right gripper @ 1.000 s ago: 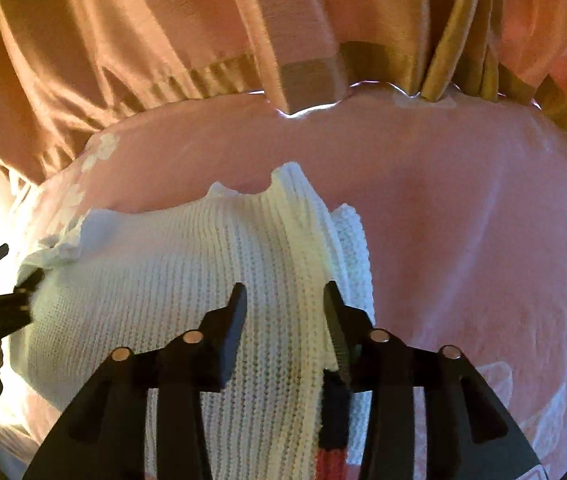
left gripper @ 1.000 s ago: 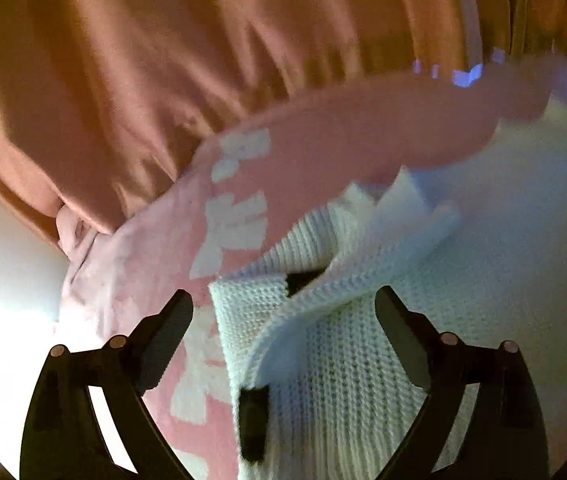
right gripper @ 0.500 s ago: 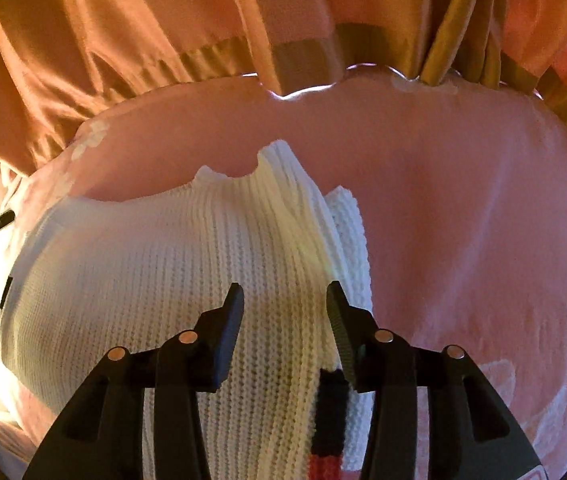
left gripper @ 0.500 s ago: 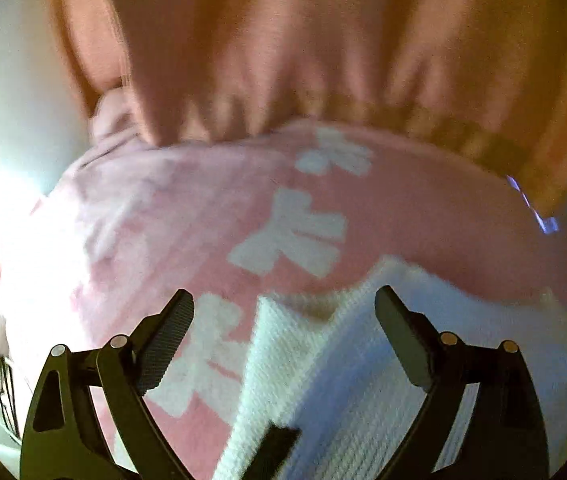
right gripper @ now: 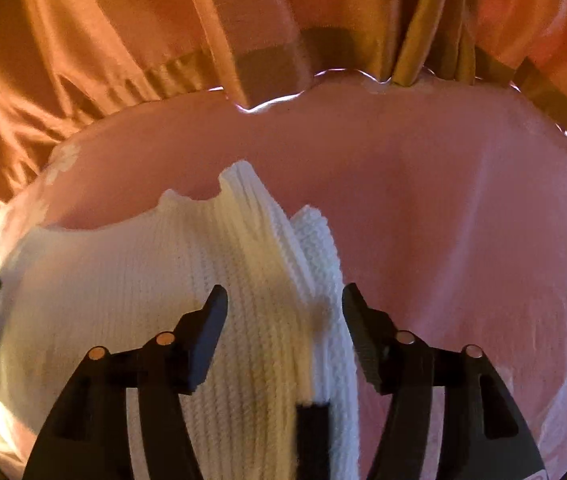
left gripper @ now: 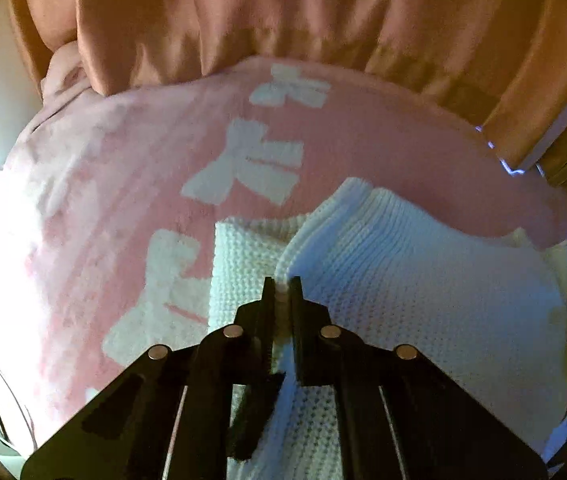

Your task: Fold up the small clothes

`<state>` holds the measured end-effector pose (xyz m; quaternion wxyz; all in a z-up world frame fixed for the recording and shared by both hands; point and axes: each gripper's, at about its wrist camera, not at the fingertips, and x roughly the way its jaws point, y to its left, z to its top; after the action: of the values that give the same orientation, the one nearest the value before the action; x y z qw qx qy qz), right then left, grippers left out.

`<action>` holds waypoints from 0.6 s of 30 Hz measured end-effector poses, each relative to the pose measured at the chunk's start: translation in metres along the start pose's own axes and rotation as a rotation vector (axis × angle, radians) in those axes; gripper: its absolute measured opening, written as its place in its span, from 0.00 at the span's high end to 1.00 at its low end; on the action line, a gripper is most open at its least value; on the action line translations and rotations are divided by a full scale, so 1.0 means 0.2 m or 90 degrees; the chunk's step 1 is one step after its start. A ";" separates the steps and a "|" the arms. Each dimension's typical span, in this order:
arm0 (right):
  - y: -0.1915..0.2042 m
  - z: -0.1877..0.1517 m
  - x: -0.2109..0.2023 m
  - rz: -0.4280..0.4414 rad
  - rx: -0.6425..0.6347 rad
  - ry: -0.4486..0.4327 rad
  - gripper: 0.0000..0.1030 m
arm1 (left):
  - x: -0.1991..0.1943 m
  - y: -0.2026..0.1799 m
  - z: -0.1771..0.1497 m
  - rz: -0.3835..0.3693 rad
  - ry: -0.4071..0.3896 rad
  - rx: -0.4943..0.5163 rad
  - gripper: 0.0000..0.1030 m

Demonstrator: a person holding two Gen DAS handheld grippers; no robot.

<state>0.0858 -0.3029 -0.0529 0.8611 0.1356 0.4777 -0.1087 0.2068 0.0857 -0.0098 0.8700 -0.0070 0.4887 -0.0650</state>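
Garment: white knit sweater [left gripper: 423, 304] lay flat on pink blanket [left gripper: 123, 200] with white bow shapes, near the blanket's far edge.
Left gripper [left gripper: 281, 292]: jaws pinched tight on a raised fold of the knit along its left side.
Right gripper [right gripper: 283, 308]: jaws opening, spread over the ribbed right edge of the sweater, pads clear of it.
Backdrop: orange curtain [right gripper: 123, 40] hung behind the blanket.

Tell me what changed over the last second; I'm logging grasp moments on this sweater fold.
The left claw closed onto a fold of the white knit sweater. The right claw is opening, sweater between its fingers, unpinched. The sweater remains on the pink blanket.
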 end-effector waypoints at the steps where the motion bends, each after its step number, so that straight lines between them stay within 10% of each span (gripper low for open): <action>1: 0.01 0.00 0.04 0.004 -0.008 0.015 0.52 | 0.01 0.00 0.00 0.000 0.003 0.005 0.94; 4: 0.06 -0.02 0.05 -0.012 -0.034 0.008 0.90 | 0.02 0.00 -0.01 0.017 0.006 0.003 0.94; 9: 0.13 0.07 -0.29 0.052 -0.063 -0.123 0.93 | -0.19 0.06 0.01 -0.032 -0.063 -0.030 0.94; 14: 0.00 0.02 0.12 0.013 -0.014 0.060 0.93 | 0.09 0.09 -0.04 0.048 0.055 -0.021 0.94; 18: 0.07 0.05 -0.03 0.004 -0.041 -0.004 0.92 | 0.00 0.02 -0.02 0.059 0.010 0.009 0.94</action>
<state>0.0948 -0.2921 -0.0412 0.8667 0.1094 0.4781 -0.0912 0.2042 0.0900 -0.0131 0.8682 0.0225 0.4949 -0.0282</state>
